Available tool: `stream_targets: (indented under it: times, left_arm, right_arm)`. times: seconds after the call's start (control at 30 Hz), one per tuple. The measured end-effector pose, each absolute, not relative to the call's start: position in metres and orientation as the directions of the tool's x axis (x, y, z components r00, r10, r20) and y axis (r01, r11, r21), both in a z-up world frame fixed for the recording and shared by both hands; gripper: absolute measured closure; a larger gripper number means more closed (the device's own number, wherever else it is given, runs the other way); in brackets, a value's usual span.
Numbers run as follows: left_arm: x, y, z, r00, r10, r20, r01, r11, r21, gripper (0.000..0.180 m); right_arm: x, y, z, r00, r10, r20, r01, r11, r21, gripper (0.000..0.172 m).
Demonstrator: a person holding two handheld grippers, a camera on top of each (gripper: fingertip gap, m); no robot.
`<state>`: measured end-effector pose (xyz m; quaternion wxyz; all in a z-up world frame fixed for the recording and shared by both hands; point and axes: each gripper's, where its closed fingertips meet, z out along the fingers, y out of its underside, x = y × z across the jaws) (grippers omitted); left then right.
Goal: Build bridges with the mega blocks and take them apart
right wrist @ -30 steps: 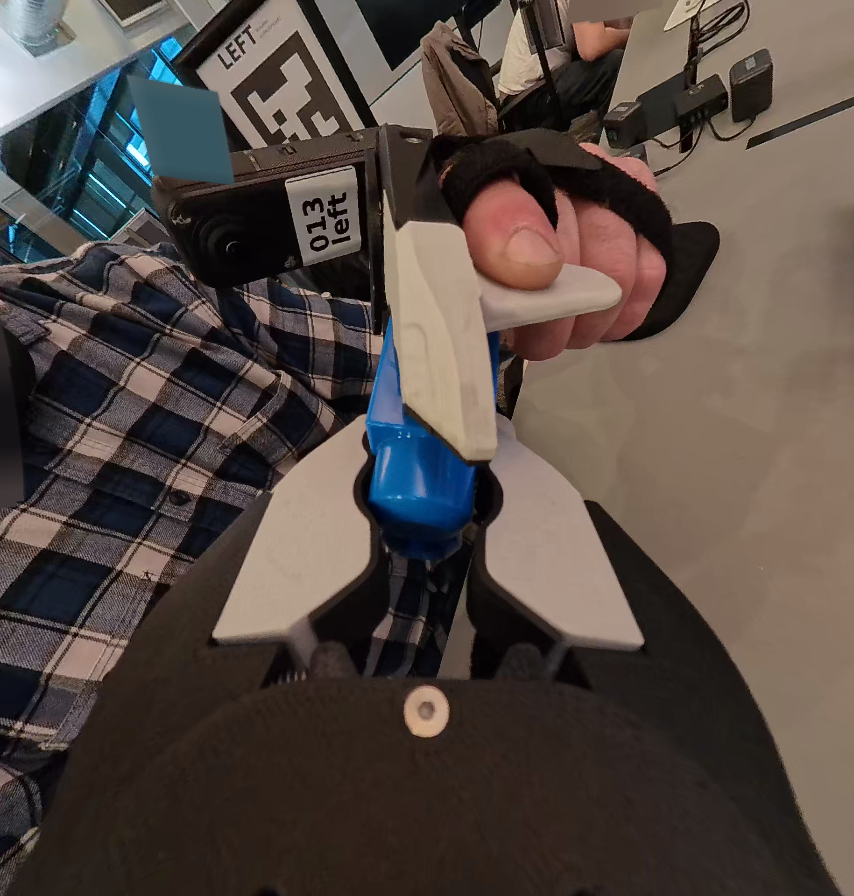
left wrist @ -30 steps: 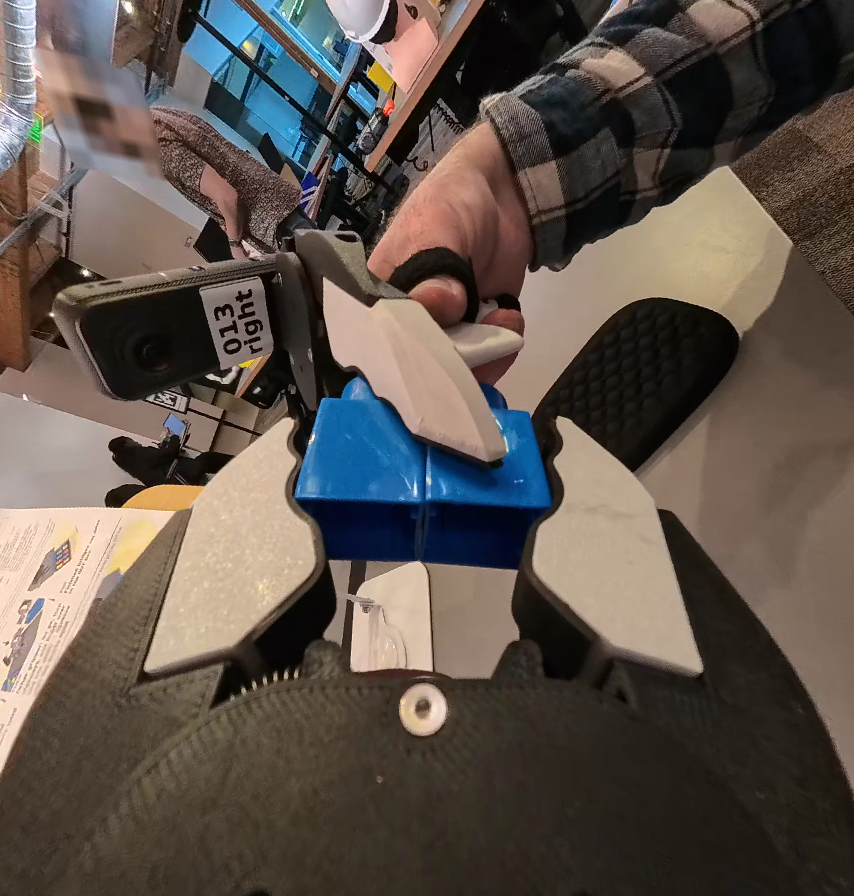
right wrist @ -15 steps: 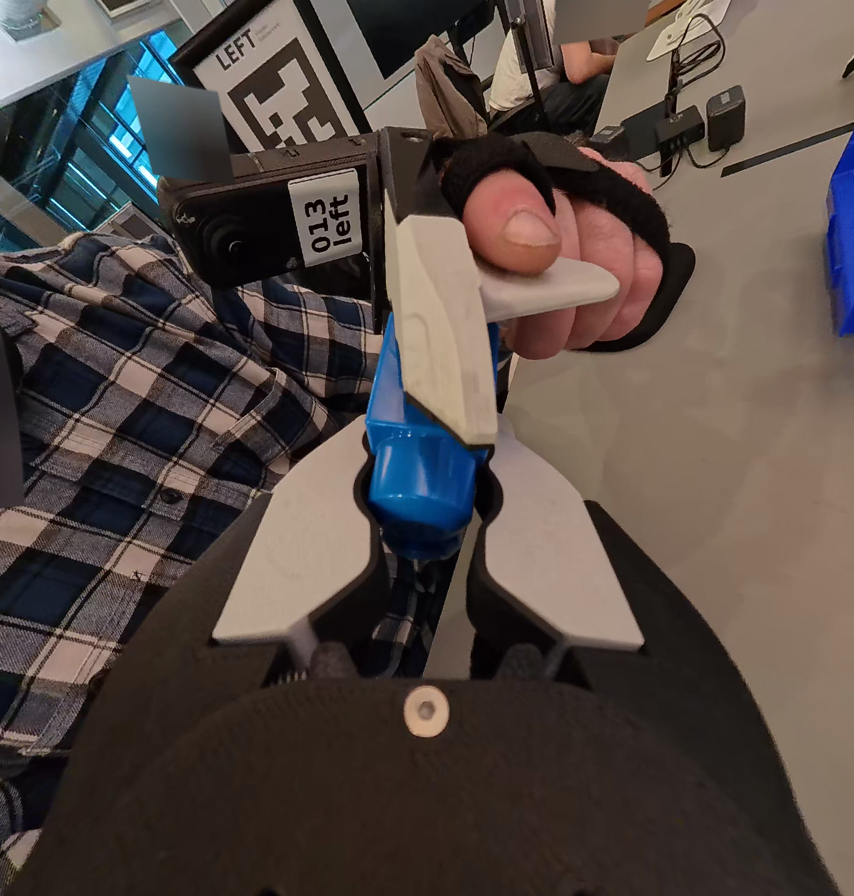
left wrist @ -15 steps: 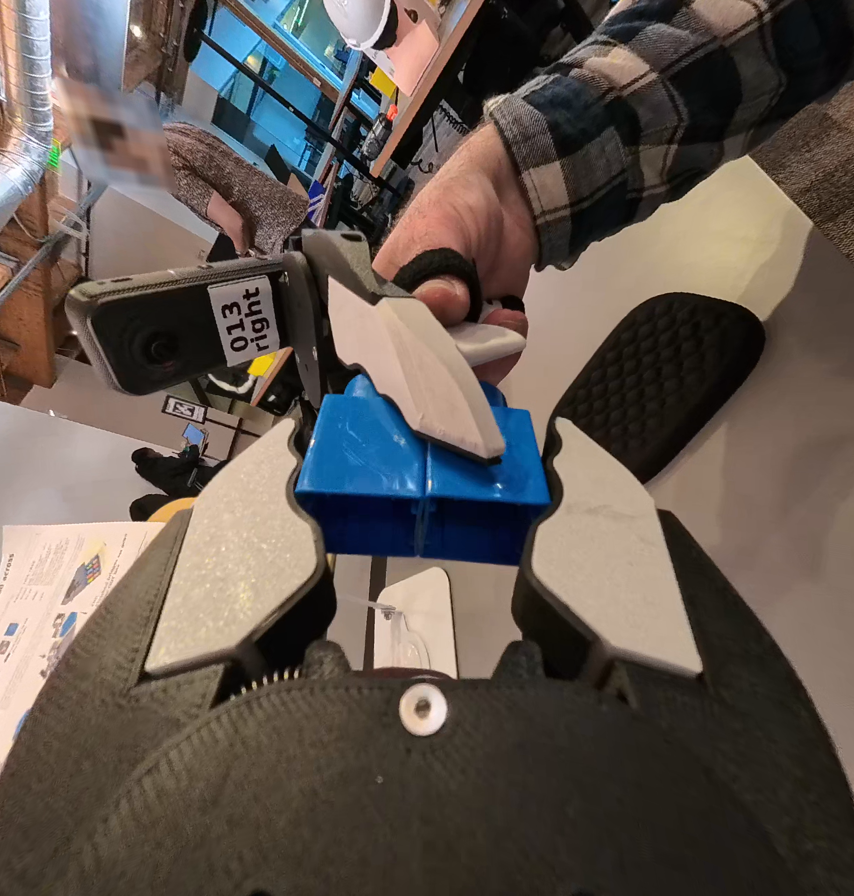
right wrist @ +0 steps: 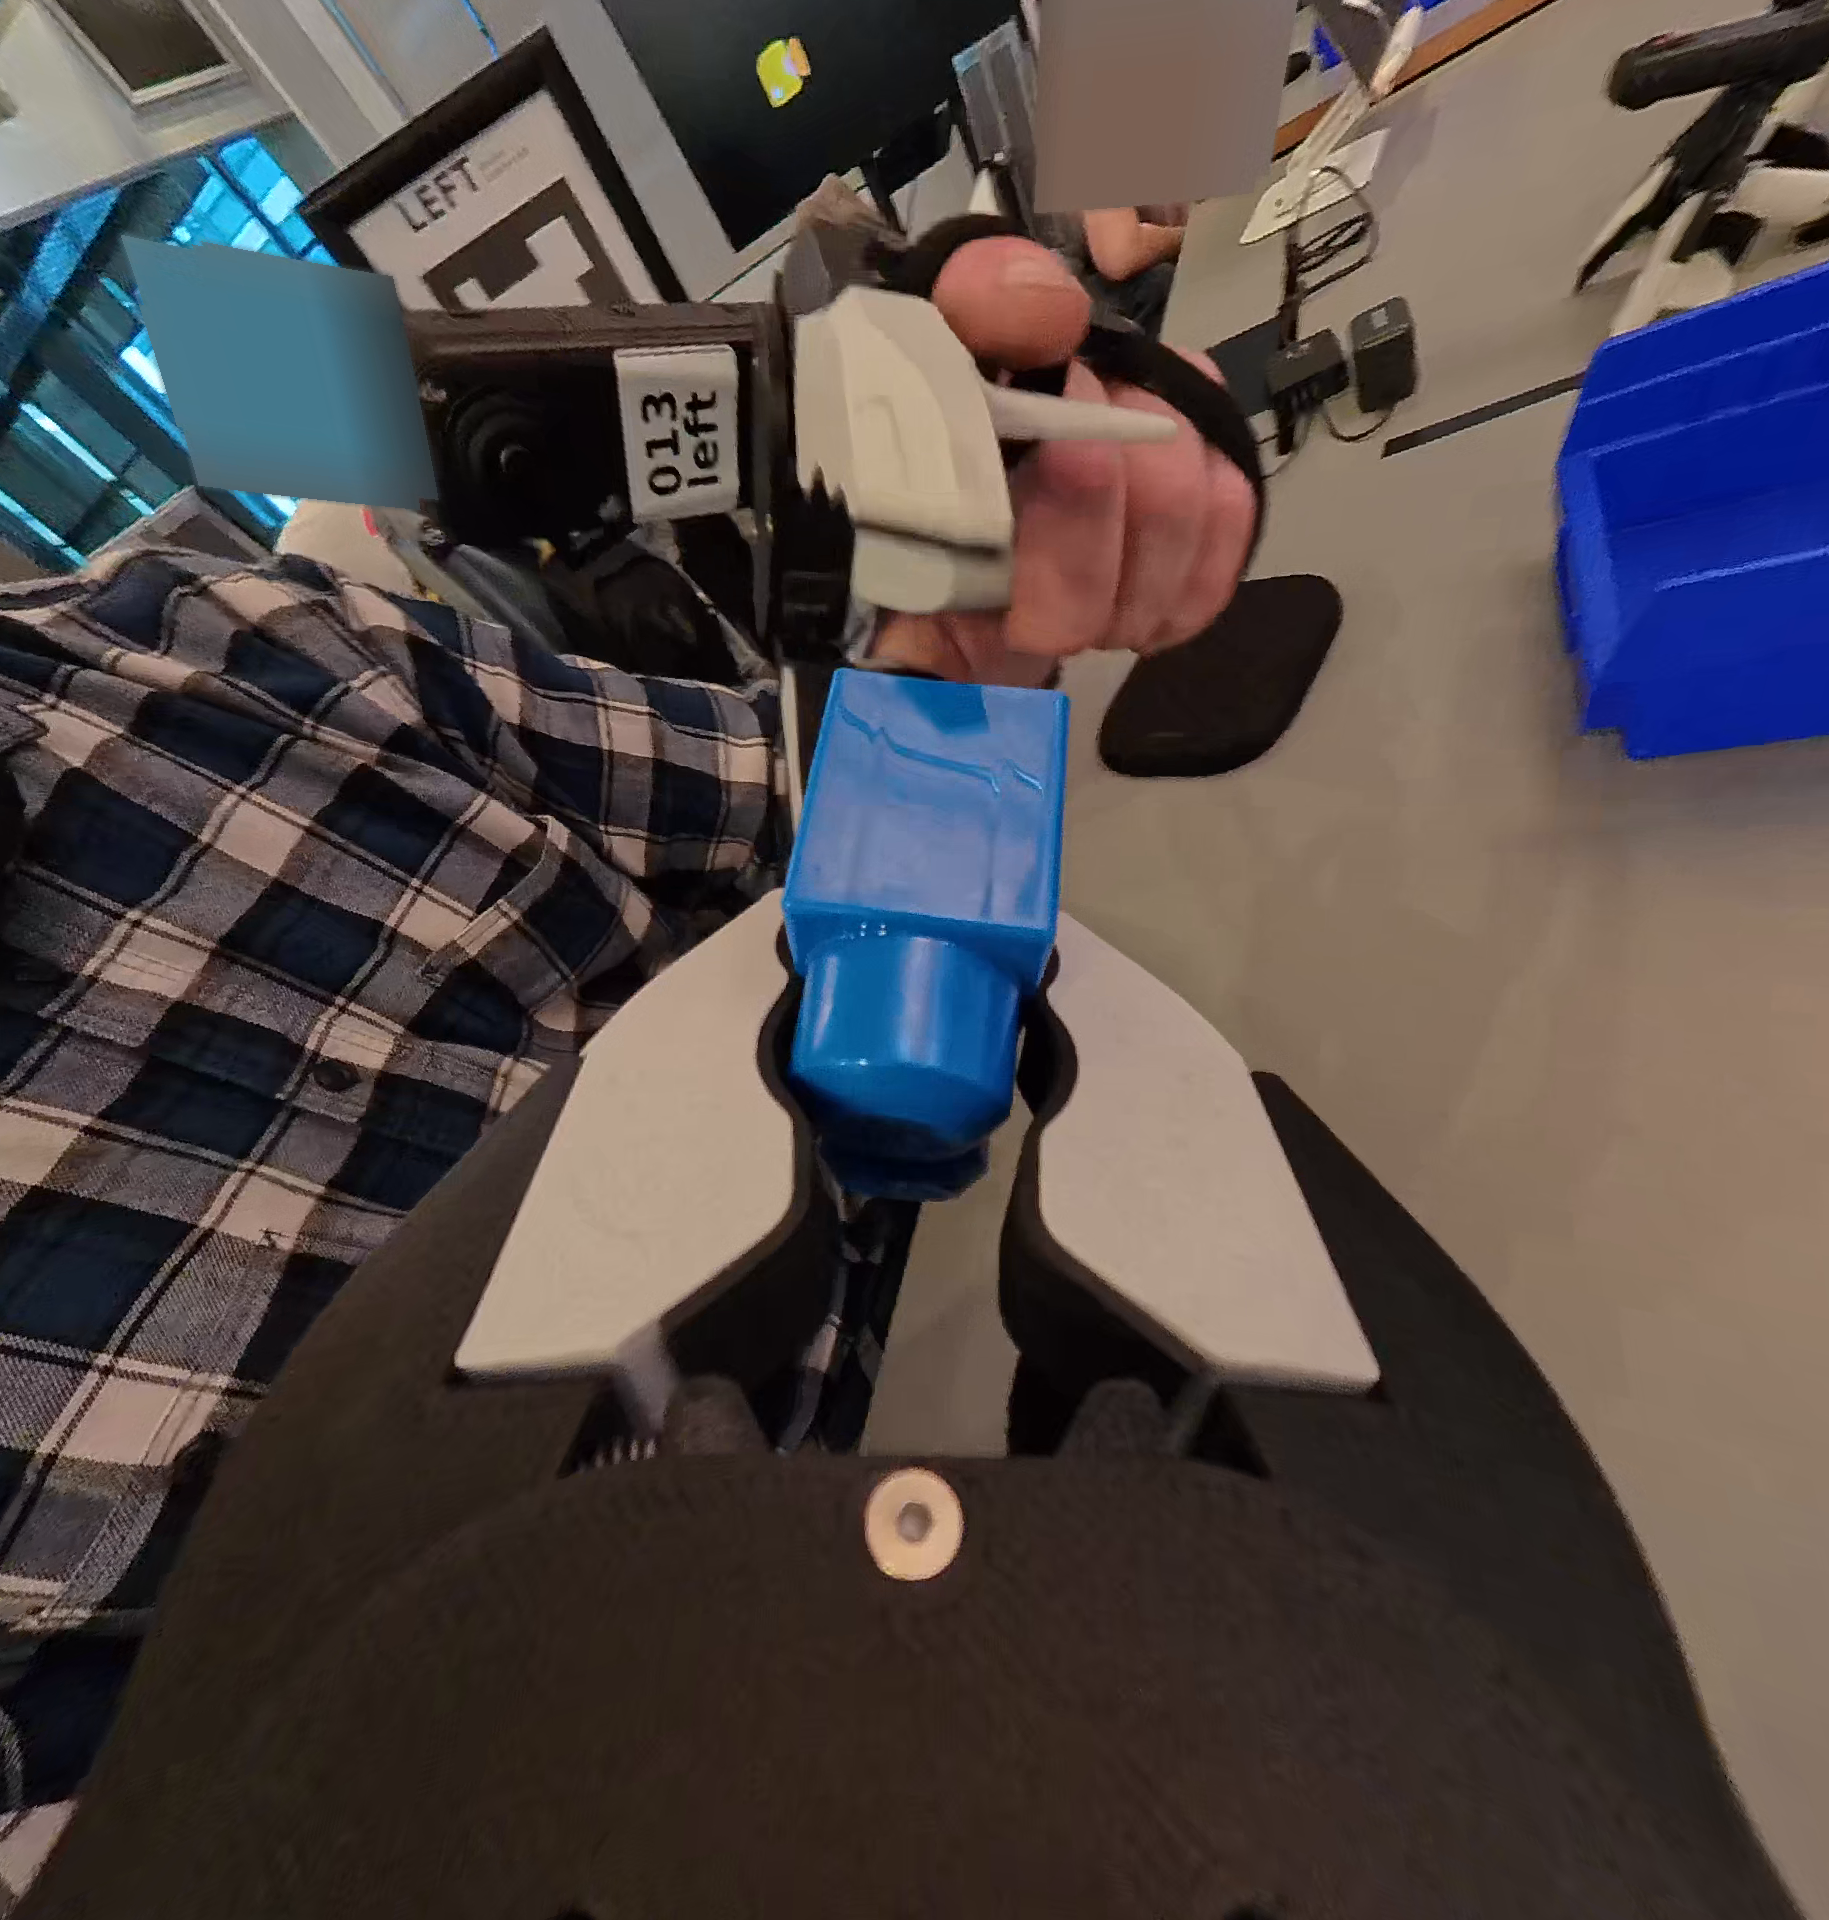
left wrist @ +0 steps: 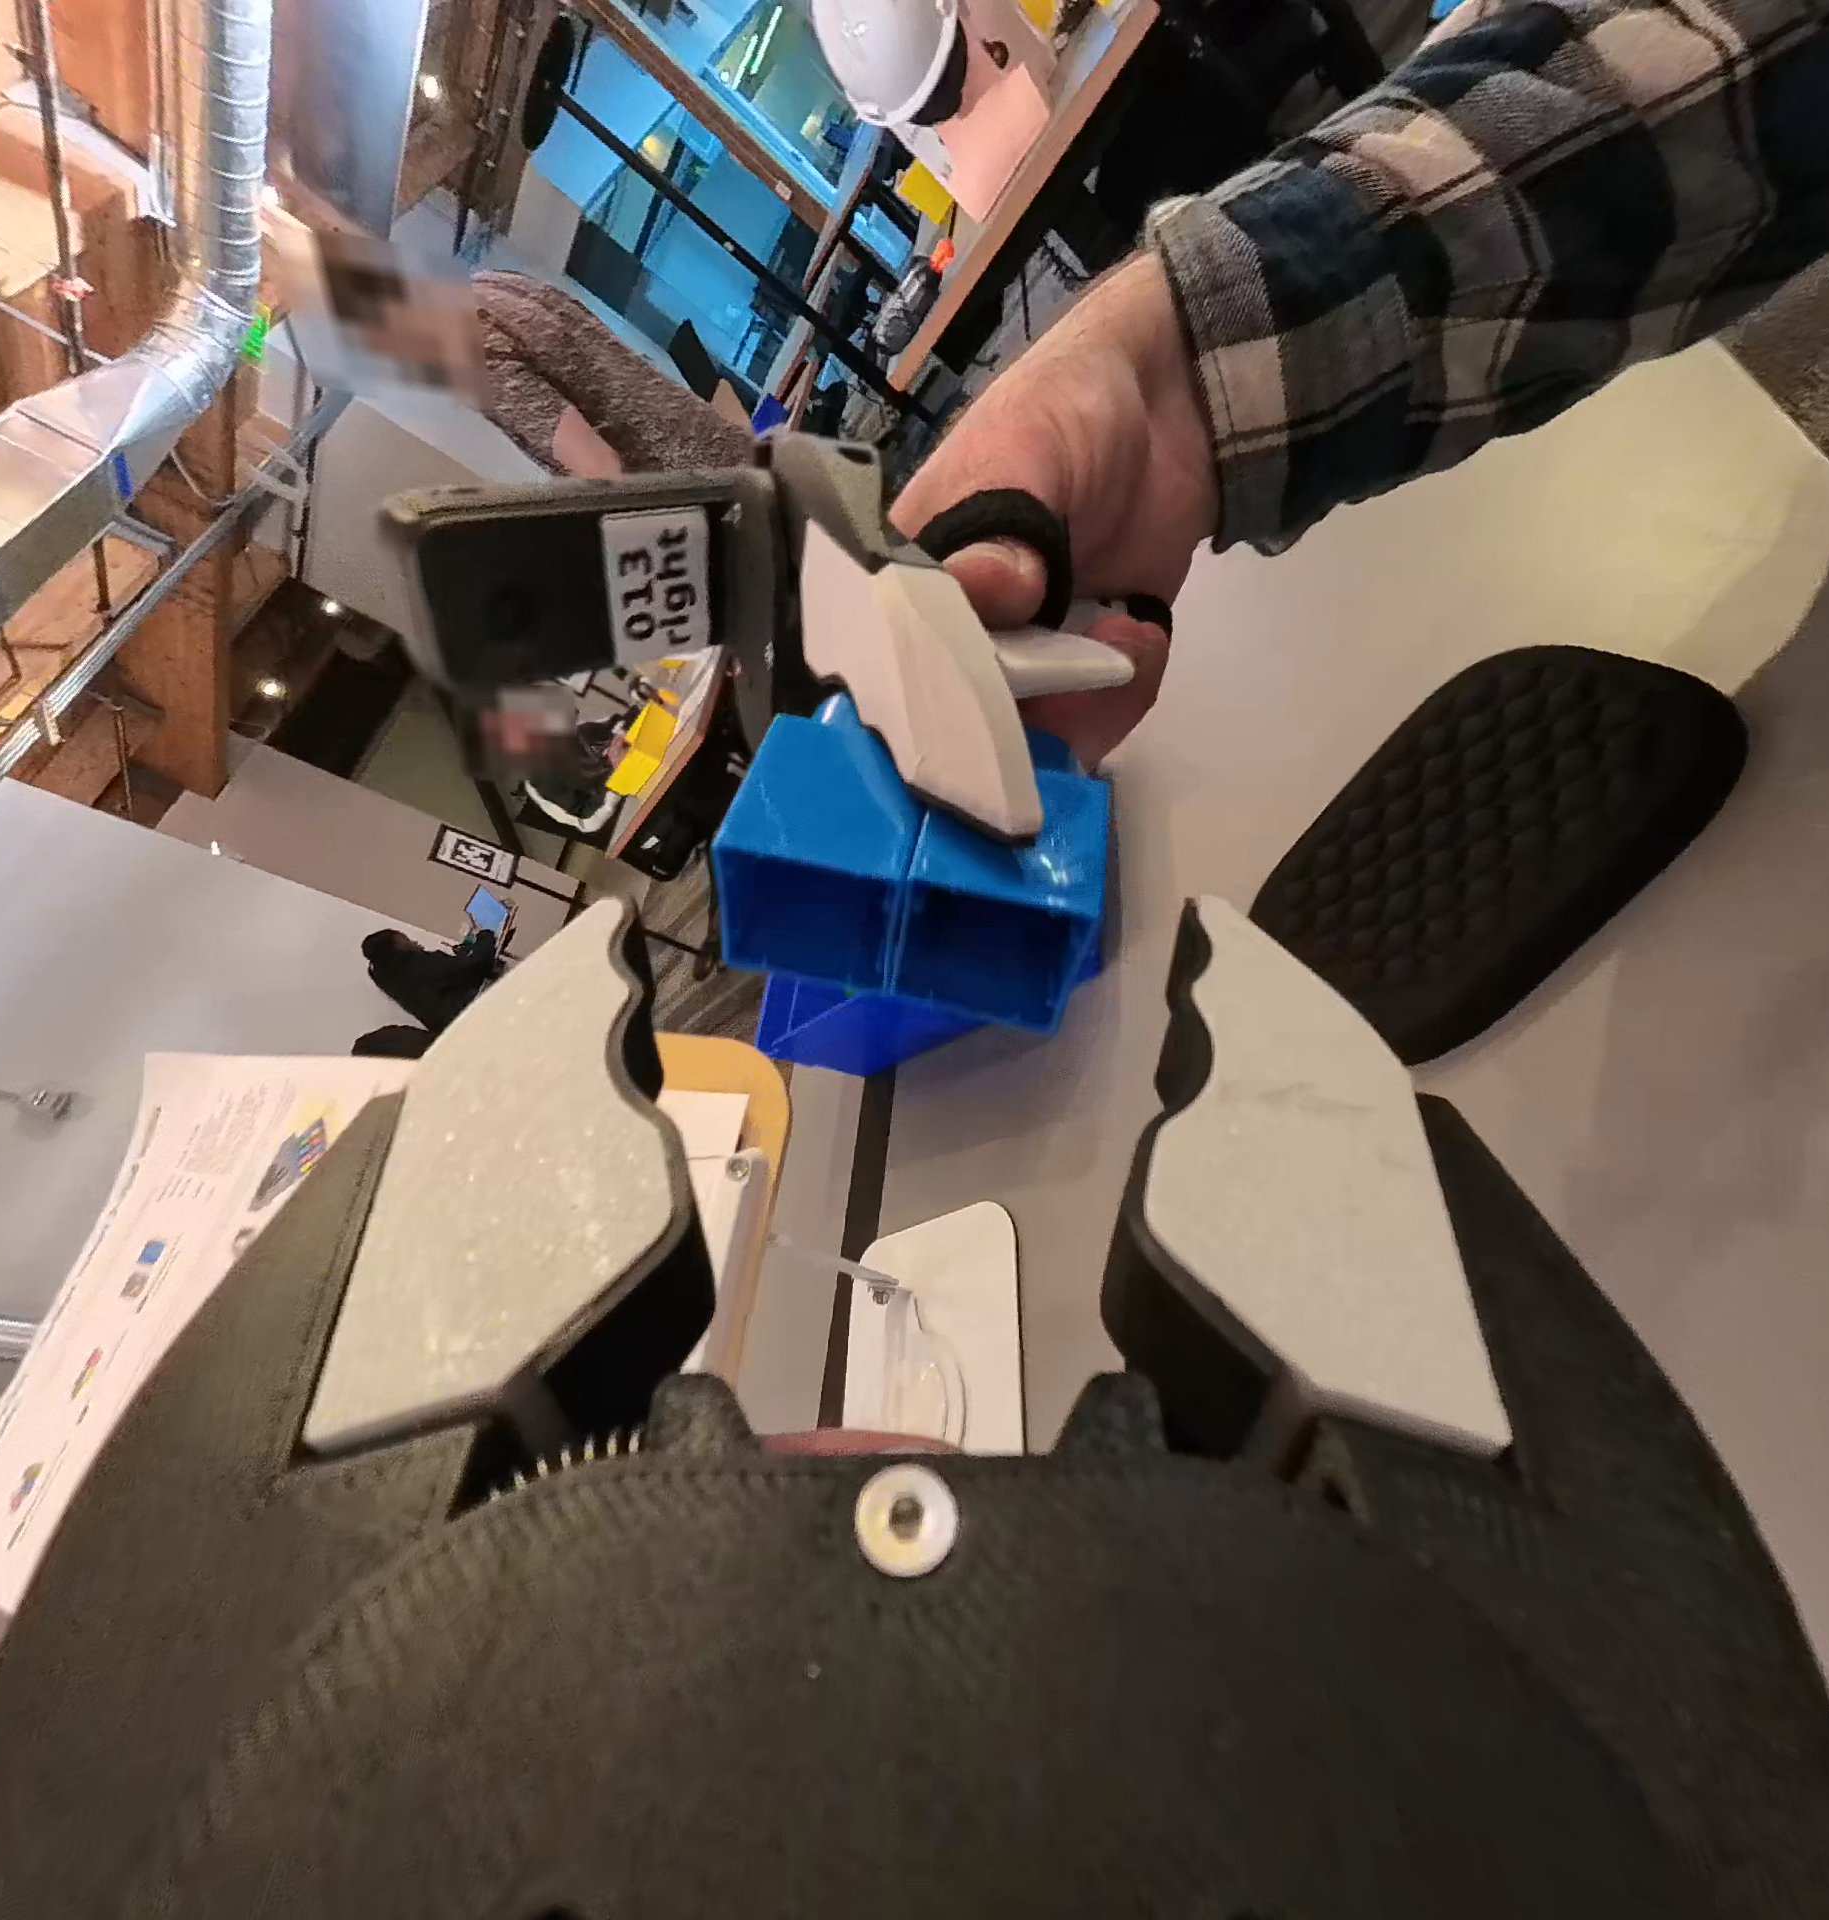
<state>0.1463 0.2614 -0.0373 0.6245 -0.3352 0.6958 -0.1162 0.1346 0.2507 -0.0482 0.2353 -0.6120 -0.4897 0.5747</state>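
So the left gripper (left wrist: 905,997) is spread wide with nothing in it. Both pads stand clear of the blue block (left wrist: 910,894), which sits just ahead of the tips and slightly up, hollow underside facing this camera.

The block's long axis runs across the gap between the left fingers, so a regrip would mean closing on its short ends.

The right gripper (right wrist: 905,1039) is the one actually holding it, clamped on the stud end with both pads (right wrist: 681,1122) pressed in, so the right hand is nearer.

For room, there's bare grey table (right wrist: 1512,1039) to the right. The black pad (left wrist: 1492,842) is near and the blue bin (right wrist: 1720,499) sits farther off.
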Motion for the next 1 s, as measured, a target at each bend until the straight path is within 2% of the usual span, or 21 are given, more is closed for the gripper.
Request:
stream_targets:
  times: [0.2,0.3,0.43,0.53,0.57,0.63,0.7,0.8,1.0]
  left_arm:
    - [0.118,0.281,-0.028,0.079,-0.601,-0.795,-0.376,0.721,-0.583,0.094]
    - [0.106,0.288,-0.028,0.108,-0.604,-0.79,-0.389,0.705,-0.592,0.095]
    - [0.094,0.3,-0.032,0.133,-0.611,-0.781,-0.416,0.681,-0.603,0.096]
    - [0.088,0.308,-0.035,0.139,-0.625,-0.768,-0.427,0.661,-0.616,0.097]
    - [0.087,0.311,-0.037,0.141,-0.627,-0.766,-0.437,0.655,-0.616,0.098]
    - [0.083,0.319,-0.041,0.146,-0.625,-0.767,-0.464,0.642,-0.611,0.098]
    - [0.078,0.328,-0.047,0.155,-0.633,-0.759,-0.486,0.62,-0.616,0.098]
    - [0.064,0.347,-0.055,0.187,-0.642,-0.744,-0.521,0.577,-0.629,0.097]
    - [0.022,0.401,-0.073,0.286,-0.651,-0.703,-0.594,0.455,-0.663,0.096]
  right_arm:
    - [0.193,0.309,-0.058,0.067,0.883,-0.464,0.274,-0.464,-0.843,0.134]
    - [0.241,0.354,-0.075,0.235,0.857,-0.459,0.253,-0.51,-0.822,0.134]
    - [0.315,0.419,-0.104,0.45,0.766,-0.459,0.222,-0.593,-0.774,0.133]
    - [0.381,0.475,-0.13,0.657,0.631,-0.412,0.175,-0.659,-0.731,0.133]
    - [0.403,0.491,-0.141,0.718,0.568,-0.402,0.153,-0.692,-0.705,0.13]
    - [0.441,0.517,-0.157,0.819,0.455,-0.351,0.109,-0.722,-0.683,0.095]
    - [0.455,0.524,-0.157,0.847,0.416,-0.33,0.081,-0.715,-0.694,0.088]
    - [0.445,0.514,-0.142,0.859,0.434,-0.271,0.094,-0.655,-0.75,0.094]
    - [0.335,0.454,-0.112,0.716,0.649,-0.256,0.154,-0.505,-0.85,0.111]
